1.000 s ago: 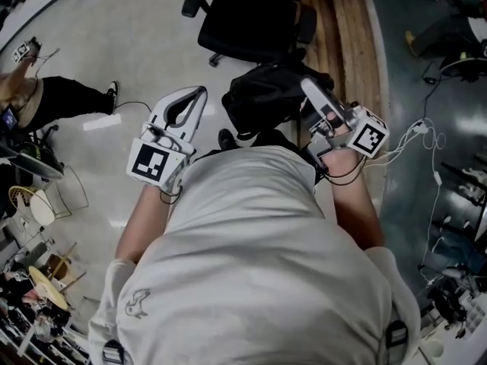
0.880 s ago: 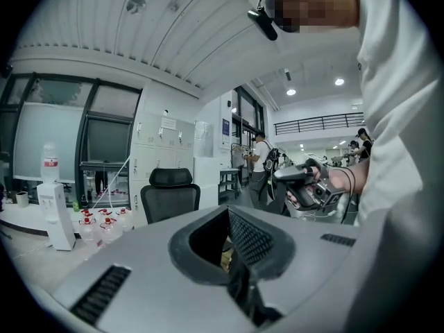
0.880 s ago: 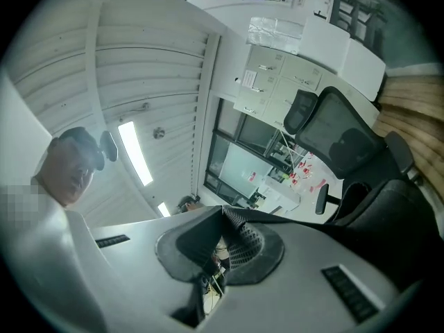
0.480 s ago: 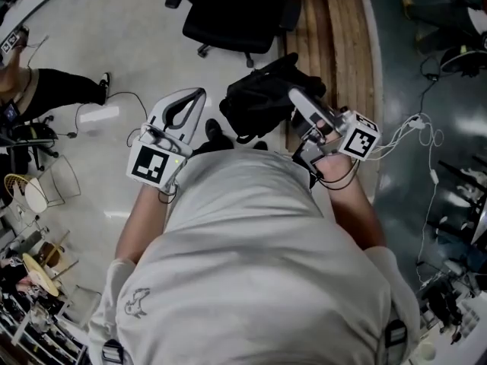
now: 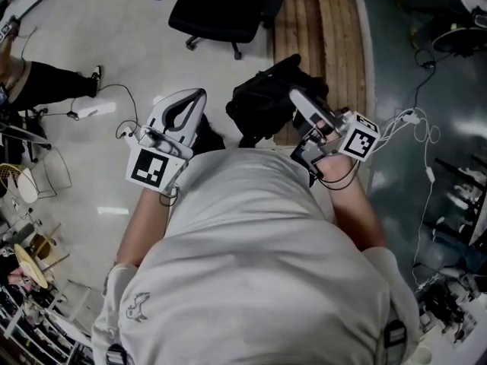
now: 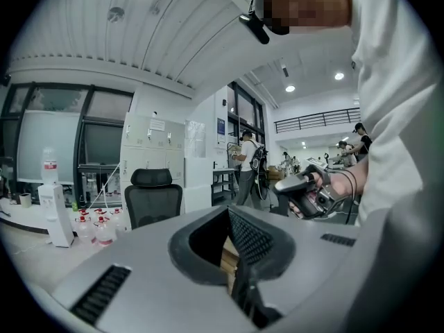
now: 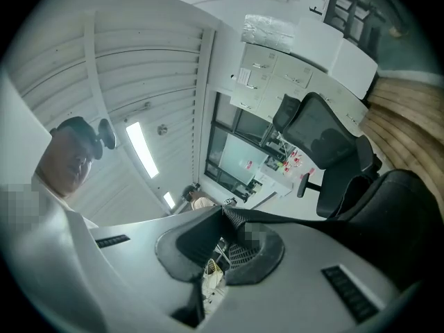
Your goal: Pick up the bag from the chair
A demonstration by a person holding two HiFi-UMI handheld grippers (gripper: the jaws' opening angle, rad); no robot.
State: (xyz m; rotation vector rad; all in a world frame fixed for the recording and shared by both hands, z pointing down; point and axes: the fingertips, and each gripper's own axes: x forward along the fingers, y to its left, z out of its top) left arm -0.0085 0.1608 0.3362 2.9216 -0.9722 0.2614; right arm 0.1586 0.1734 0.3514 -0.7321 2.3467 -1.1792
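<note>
The black bag, clamped by the right gripper, hangs apart from the office chair; left gripper closed, empty, beside the bag over open floor.

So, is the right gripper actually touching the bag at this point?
Touching. In the right gripper view, the right gripper has its jaws closed on the black strap of the bag, which the head view shows hanging at its tip.

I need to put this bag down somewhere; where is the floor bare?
Bare pale floor lies between the left gripper and the office chair. The wooden strip beyond the bag is also bare. Cables crowd the right; clutter fills the lower left.
</note>
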